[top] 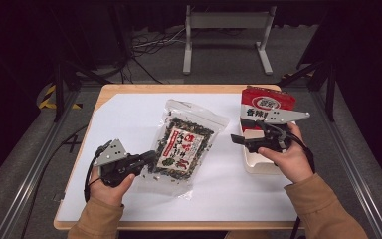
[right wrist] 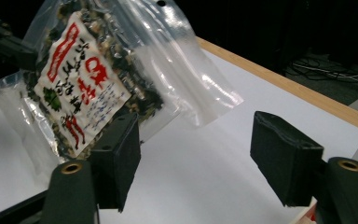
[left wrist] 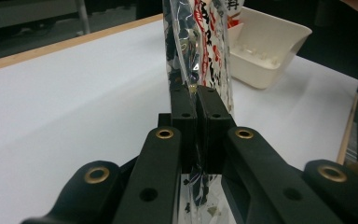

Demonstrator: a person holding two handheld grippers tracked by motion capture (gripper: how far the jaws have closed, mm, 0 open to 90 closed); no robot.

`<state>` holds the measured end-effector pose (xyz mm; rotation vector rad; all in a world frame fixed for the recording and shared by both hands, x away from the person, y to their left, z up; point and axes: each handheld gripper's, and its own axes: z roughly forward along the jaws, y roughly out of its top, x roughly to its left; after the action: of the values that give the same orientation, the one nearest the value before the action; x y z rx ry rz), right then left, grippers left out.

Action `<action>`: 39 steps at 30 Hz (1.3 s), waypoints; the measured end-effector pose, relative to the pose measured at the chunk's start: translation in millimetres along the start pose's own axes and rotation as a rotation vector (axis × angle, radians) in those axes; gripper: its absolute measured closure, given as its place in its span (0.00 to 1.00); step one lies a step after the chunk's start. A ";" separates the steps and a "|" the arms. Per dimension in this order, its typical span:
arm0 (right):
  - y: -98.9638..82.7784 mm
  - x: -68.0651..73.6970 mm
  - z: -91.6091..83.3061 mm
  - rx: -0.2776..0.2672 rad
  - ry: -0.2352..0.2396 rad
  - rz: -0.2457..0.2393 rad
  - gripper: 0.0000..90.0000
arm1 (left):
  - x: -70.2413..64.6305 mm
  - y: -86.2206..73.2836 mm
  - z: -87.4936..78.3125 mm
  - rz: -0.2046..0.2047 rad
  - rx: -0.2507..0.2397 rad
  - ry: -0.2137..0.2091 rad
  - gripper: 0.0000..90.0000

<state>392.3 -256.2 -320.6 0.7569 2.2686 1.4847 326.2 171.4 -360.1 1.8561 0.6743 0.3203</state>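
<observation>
A clear bag of dark dried greens with a red-lettered label (top: 185,144) is lifted off the white table top, tilted. My left gripper (top: 150,157) is shut on its left edge. In the left gripper view the two pads (left wrist: 196,95) pinch the plastic film, and the bag (left wrist: 199,42) rises upright past them. My right gripper (top: 238,140) hovers just right of the bag, open, with nothing between its fingers. In the right gripper view its jaws (right wrist: 200,161) stand wide apart over bare table, with the bag (right wrist: 88,86) hanging ahead at the left and the left gripper (right wrist: 4,42) holding it.
A white plastic tray (top: 256,167) sits under my right hand, with a red snack packet (top: 268,103) leaning in its far end. A white sheet (top: 129,114) covers the wooden table. A metal stand (top: 226,22) is on the floor beyond.
</observation>
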 end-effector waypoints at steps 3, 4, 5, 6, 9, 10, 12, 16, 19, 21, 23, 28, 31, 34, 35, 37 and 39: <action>0.5 -7.2 7.8 0.006 0.000 0.014 0.32 | 0.0 -0.3 -1.1 0.018 -0.003 -0.007 0.96; 0.5 -8.3 9.6 0.010 0.002 0.018 0.32 | -0.8 -0.4 -1.4 0.019 -0.001 -0.012 0.96; 0.2 -10.1 12.7 0.013 0.005 0.023 0.31 | -1.4 -0.3 -1.4 0.020 -0.003 -0.014 0.96; -0.1 -11.4 15.4 0.018 0.006 0.025 0.31 | -1.5 -0.1 -1.5 0.029 -0.005 -0.018 0.96; -1.2 -11.9 24.0 0.028 0.029 0.033 0.29 | -2.1 0.1 -1.9 0.029 -0.006 -0.022 0.96; -1.3 -11.3 26.5 0.028 0.043 0.035 0.29 | -1.7 0.0 -1.9 0.031 -0.008 -0.023 0.96; -1.3 -10.7 28.3 0.028 0.052 0.037 0.29 | -1.2 -0.1 -2.1 0.030 -0.006 -0.028 0.96; -1.2 -5.9 37.6 0.019 0.098 0.052 0.29 | 0.1 -0.3 -2.2 0.031 -0.008 -0.038 0.96; -3.0 -2.2 45.4 0.018 0.125 0.066 0.29 | 1.5 -1.4 -2.8 0.023 -0.009 -0.044 0.96; -5.1 0.6 50.6 0.023 0.140 0.067 0.29 | 2.1 -1.7 -3.0 0.023 -0.009 -0.049 0.96; -6.1 3.3 54.9 0.029 0.151 0.063 0.29 | 2.2 -1.5 -2.9 0.028 -0.012 -0.052 0.97; -7.9 6.3 62.4 0.010 0.182 0.087 0.30 | 1.1 -1.5 -2.9 0.023 -0.017 -0.057 0.97; -10.2 8.7 69.5 0.013 0.198 0.094 0.31 | 1.6 -1.6 -3.2 0.024 -0.017 -0.058 0.97; -12.7 9.9 75.3 0.022 0.206 0.099 0.31 | 2.0 -1.7 -3.5 0.022 -0.018 -0.063 0.97; -13.6 10.1 77.2 0.025 0.214 0.105 0.31 | 2.3 -2.0 -3.4 0.018 -0.022 -0.067 0.97; -16.0 10.7 81.0 0.031 0.230 0.120 0.31 | 3.1 -2.4 -3.9 0.007 -0.023 -0.077 0.97; -17.6 12.0 83.5 0.028 0.243 0.129 0.31 | 4.0 -2.7 -4.0 0.004 -0.026 -0.082 0.97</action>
<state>422.8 -192.7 -370.3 0.7821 2.4625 1.6881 326.5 177.5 -361.4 1.8356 0.6076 0.2527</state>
